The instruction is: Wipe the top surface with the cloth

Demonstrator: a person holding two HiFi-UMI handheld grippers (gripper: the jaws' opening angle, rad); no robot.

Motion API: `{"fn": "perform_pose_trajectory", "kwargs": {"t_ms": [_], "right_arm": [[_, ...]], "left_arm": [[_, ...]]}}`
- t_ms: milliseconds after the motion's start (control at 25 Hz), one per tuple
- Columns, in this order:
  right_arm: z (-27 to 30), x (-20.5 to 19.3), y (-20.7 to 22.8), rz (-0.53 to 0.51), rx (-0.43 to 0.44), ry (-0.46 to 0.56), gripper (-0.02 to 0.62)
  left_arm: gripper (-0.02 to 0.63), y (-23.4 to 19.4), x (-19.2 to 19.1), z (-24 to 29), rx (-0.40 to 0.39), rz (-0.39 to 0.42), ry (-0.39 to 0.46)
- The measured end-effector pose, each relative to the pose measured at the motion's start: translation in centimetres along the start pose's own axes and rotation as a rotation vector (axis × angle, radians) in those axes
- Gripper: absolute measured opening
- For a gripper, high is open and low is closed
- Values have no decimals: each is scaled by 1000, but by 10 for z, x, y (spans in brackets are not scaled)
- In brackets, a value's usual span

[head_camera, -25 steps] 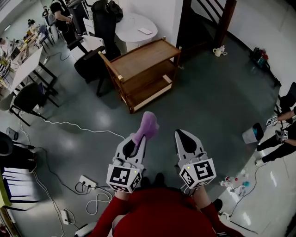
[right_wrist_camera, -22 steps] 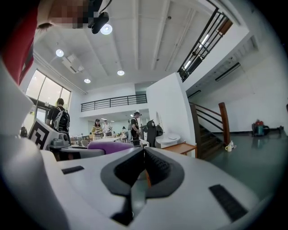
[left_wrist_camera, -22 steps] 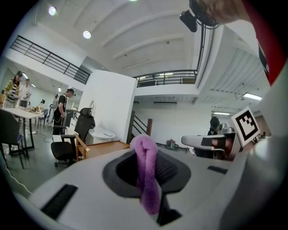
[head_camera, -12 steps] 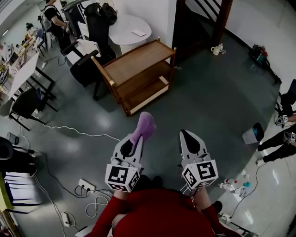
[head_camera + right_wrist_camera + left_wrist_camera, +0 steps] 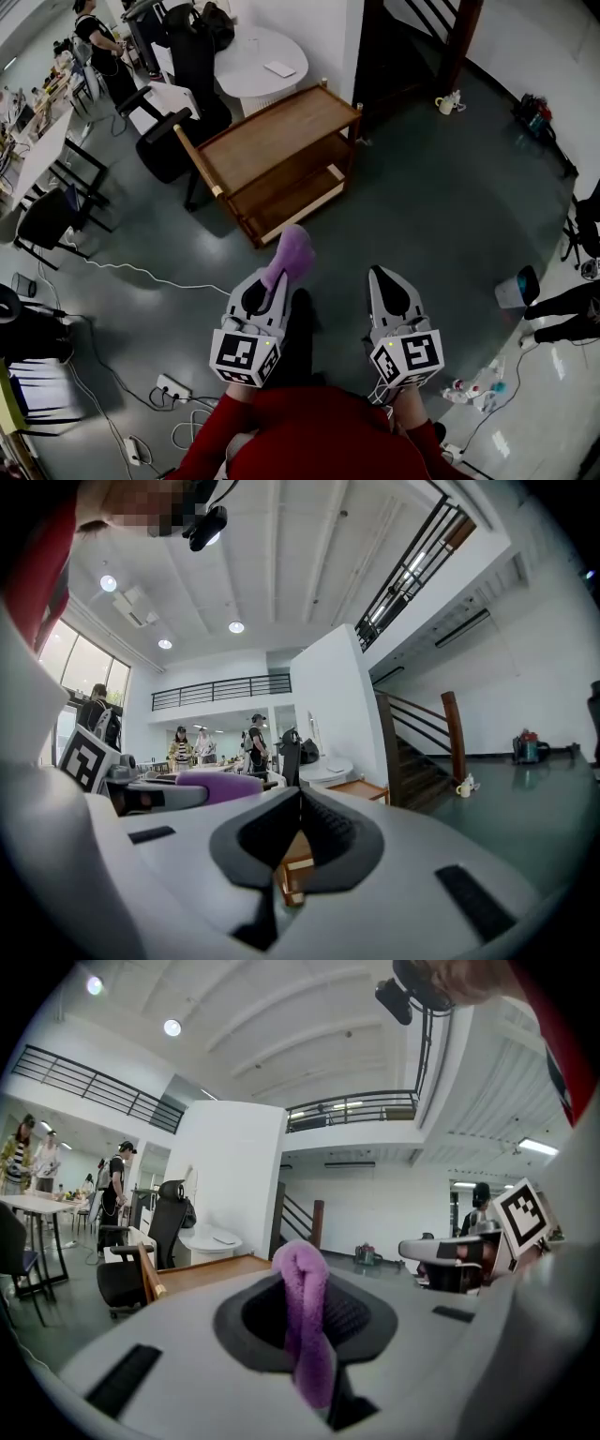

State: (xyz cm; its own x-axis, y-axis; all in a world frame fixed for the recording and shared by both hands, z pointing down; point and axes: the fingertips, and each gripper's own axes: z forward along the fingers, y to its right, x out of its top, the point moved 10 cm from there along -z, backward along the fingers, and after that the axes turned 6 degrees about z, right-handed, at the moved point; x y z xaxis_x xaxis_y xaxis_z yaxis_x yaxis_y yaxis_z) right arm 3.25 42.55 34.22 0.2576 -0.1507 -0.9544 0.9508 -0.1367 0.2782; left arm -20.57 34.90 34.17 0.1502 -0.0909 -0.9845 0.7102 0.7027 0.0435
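Note:
A purple cloth (image 5: pixel 292 251) sticks out past the tip of my left gripper (image 5: pixel 271 278), which is shut on it; in the left gripper view the cloth (image 5: pixel 305 1321) hangs folded between the jaws. My right gripper (image 5: pixel 381 275) is shut with nothing in it, held beside the left one above the floor. A wooden three-shelf cart (image 5: pixel 272 159) stands ahead of both grippers, its top surface (image 5: pixel 267 134) bare. In the right gripper view the cart (image 5: pixel 356 788) shows beyond the jaws.
A round white table (image 5: pixel 261 58), a black office chair (image 5: pixel 169 131) and people stand behind the cart. Cables and a power strip (image 5: pixel 173 389) lie on the floor at left. A dark staircase (image 5: pixel 412 37) rises at the back; a small bin (image 5: pixel 517 288) stands at right.
The cart has drawn slightly nearer and shifted left in the head view as I move toward it. Both grippers hold the same pose, the cloth still gripped.

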Motion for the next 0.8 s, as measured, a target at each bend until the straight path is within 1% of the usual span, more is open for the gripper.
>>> {"fn": "perform_pose_trajectory", "kwargs": {"t_ms": [120, 200, 280, 360, 560, 800], "right_arm": [[42, 8, 17, -13, 4, -7, 12], [76, 22, 29, -34, 14, 10, 12], [114, 38, 39, -49, 19, 30, 12], [152, 49, 48, -42, 12, 34, 12], [233, 73, 73, -45, 23, 44, 12], [292, 90, 101, -46, 32, 34, 12]], "left_arm": [[57, -25, 0, 41, -5, -23, -2], [57, -46, 4, 72, -10, -32, 0], [57, -71, 11, 103, -9, -35, -1], [57, -96, 19, 132, -7, -38, -1], [57, -145, 38, 193, -4, -28, 21], [57, -173, 41, 240, 37, -54, 4]]}}
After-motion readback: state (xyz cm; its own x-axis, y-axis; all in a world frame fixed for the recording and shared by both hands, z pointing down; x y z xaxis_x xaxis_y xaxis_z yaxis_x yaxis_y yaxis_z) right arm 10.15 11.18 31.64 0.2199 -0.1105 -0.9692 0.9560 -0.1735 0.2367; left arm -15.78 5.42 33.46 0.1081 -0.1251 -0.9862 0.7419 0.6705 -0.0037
